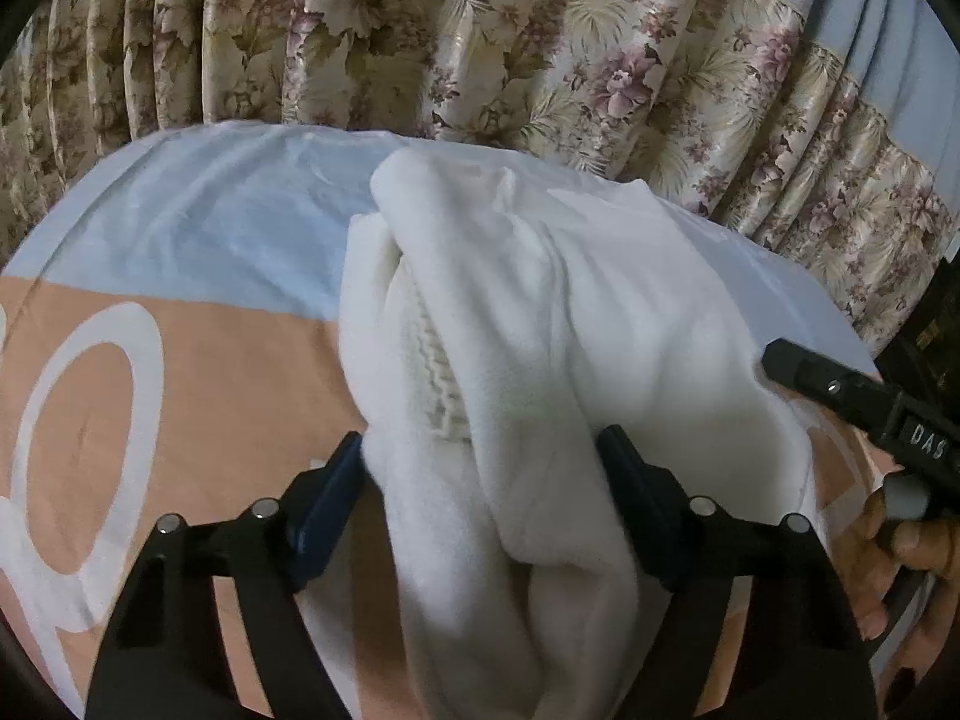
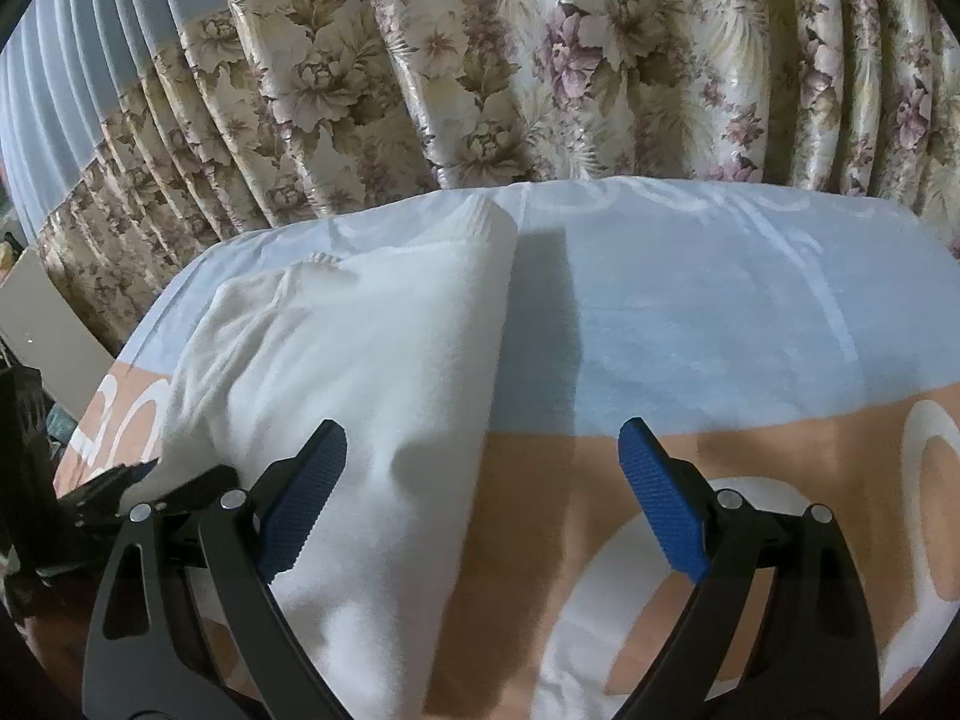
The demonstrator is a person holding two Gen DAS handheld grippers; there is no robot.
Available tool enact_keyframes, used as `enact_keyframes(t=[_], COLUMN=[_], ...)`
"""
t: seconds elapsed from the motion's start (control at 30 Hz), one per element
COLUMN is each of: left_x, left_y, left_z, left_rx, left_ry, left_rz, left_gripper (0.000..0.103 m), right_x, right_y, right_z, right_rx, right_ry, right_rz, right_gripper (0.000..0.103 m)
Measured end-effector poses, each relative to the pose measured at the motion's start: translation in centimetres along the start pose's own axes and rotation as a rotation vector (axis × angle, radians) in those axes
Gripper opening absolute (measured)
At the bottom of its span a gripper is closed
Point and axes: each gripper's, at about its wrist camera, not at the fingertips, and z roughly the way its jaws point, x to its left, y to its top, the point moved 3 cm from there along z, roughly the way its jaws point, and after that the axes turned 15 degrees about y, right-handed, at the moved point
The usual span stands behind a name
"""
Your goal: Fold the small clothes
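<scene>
The white garment (image 1: 516, 348) lies bunched on a peach and blue sheet (image 1: 180, 312) in front of floral curtains (image 1: 480, 42). The left tool (image 1: 483, 474) straddles its near fold, both pads touching the cloth. The right tool (image 2: 483, 492) hovers wide and empty, its left finger (image 2: 306, 498) over the garment's edge.

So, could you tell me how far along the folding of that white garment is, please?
Partly done: the white garment already lies doubled lengthwise on the bedspread. In hand: the left gripper straddles its bunched near end, fabric between the jaws. The right gripper hangs open beside it, holding nothing. Left: smoothing the bunching and the final fold.
</scene>
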Motion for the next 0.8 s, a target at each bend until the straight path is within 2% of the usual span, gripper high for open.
enact_keyframes(t=[0.1, 0.33, 0.43, 0.53, 0.57, 0.63, 0.67, 0.7, 0.8], left_x=[0.1, -0.5, -0.7, -0.7, -0.7, -0.7, -0.8, -0.9, -1.3], left_y=[-0.1, -0.2, -0.2, 0.0, 0.0, 0.1, 0.2, 0.2, 0.3], left_z=[-0.1, -0.4, -0.6, -0.6, -0.6, -0.7, -0.8, -0.8, -1.2], left_rx=[-0.001, -0.013, -0.015, -0.009, -0.01, -0.011, -0.014, -0.018, -0.031], left_ry=[-0.014, -0.047, -0.061, -0.073, -0.073, -0.073, -0.068, -0.06, -0.034], left_rz=[-0.008, 0.002, 0.0, -0.013, -0.012, -0.025, -0.024, -0.02, -0.006], left_gripper=[0.071, 0.046, 0.039, 0.037, 0.036, 0.035, 0.035, 0.035, 0.034], right_x=[0.1, -0.2, -0.5, -0.9, -1.0, -1.0, -0.9, -0.7, 0.2], right_y=[-0.3, -0.4, -0.1, -0.1, -0.2, -0.2, -0.2, -0.1, 0.3], right_z=[0.8, 2.2, 3.0, 3.8, 3.9, 4.3, 4.4, 4.4, 4.1], right_rx=[0.011, 0.039, 0.056, 0.08, 0.083, 0.095, 0.097, 0.098, 0.101], right_ry=[0.021, 0.064, 0.088, 0.115, 0.128, 0.189, 0.215, 0.233, 0.209], right_rz=[0.014, 0.034, 0.053, 0.079, 0.091, 0.123, 0.129, 0.131, 0.087], right_gripper=[0.091, 0.09, 0.09, 0.087, 0.084, 0.069, 0.053, 0.047, 0.034])
